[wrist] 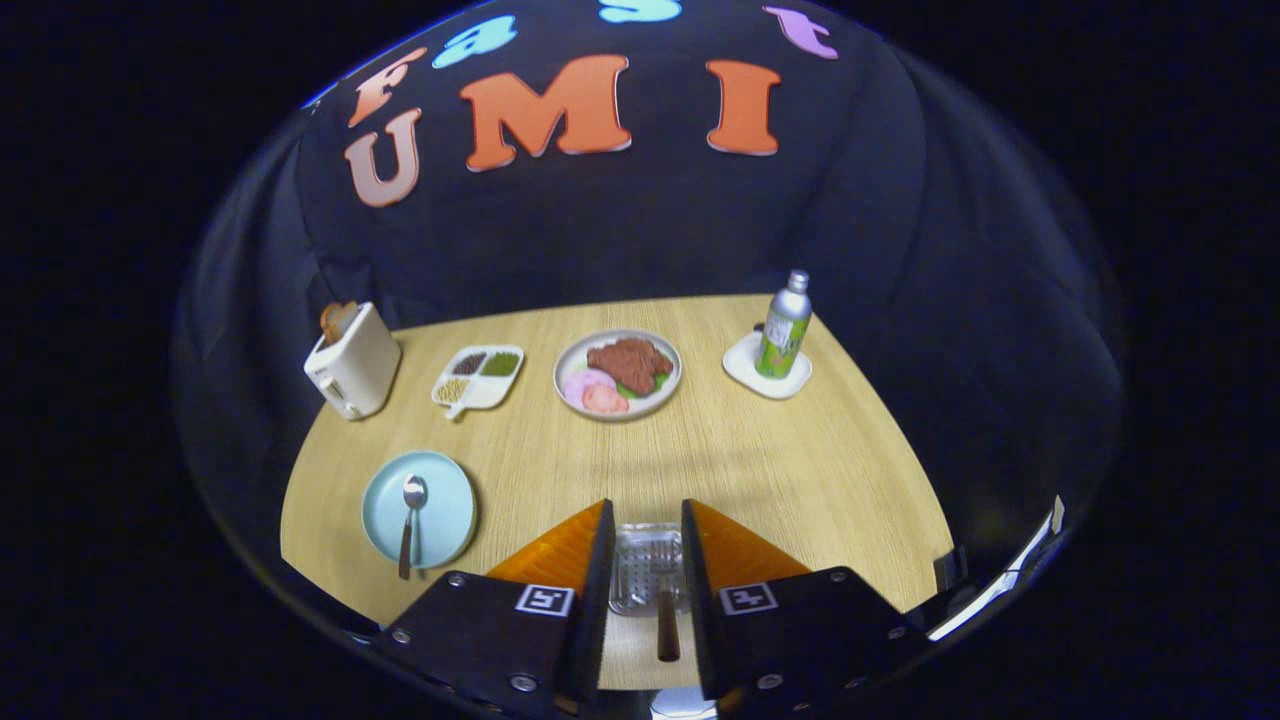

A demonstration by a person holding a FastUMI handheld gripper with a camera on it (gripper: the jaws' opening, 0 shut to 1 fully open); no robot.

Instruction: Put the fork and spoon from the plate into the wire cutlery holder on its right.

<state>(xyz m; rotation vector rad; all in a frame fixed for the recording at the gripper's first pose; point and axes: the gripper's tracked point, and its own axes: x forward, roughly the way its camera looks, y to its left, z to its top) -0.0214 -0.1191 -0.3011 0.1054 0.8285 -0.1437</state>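
A light blue plate [440,500] lies on the wooden table, left of my fingers, and a spoon [410,515] with a brown handle rests on it, bowl pointing away. The wire cutlery holder [632,575] sits directly below, between my two fingers. A fork [665,600] stands in it, tines down in the mesh and brown handle pointing up toward me, closer to the right finger. My gripper [646,510] hangs over the holder, open, with a gap on each side of the fork's handle.
Across the table stand a white toaster [352,362] with a slice of bread, a divided dish [478,377] of beans, a plate of food [618,374], and a green bottle [783,328] on a white coaster [766,372]. Bare wood lies between these and my fingers.
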